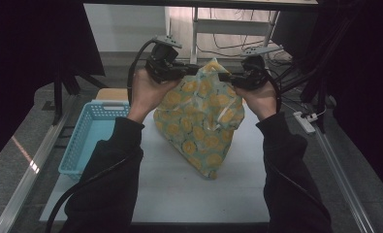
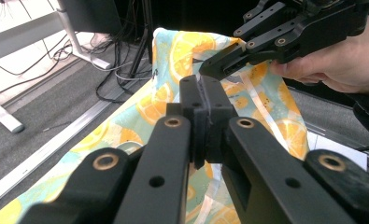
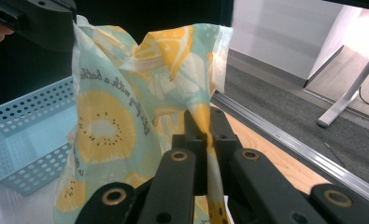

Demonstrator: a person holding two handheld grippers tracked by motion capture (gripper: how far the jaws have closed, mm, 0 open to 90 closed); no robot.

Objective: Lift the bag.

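Note:
A pale teal cloth printed with yellow citrus slices hangs between my two grippers, and its lower end rests on the white table. My left gripper is shut on the cloth's upper left edge, and my right gripper is shut on its upper right edge. In the left gripper view the jaws are pressed together against the cloth, with the right gripper and its hand just beyond. The right gripper view has a fold of the cloth pinched in the shut jaws.
A light blue perforated basket sits on the table's left side and also appears in the right gripper view. A white desk frame and cables stand on the floor beyond the table. Metal rails run along both sides.

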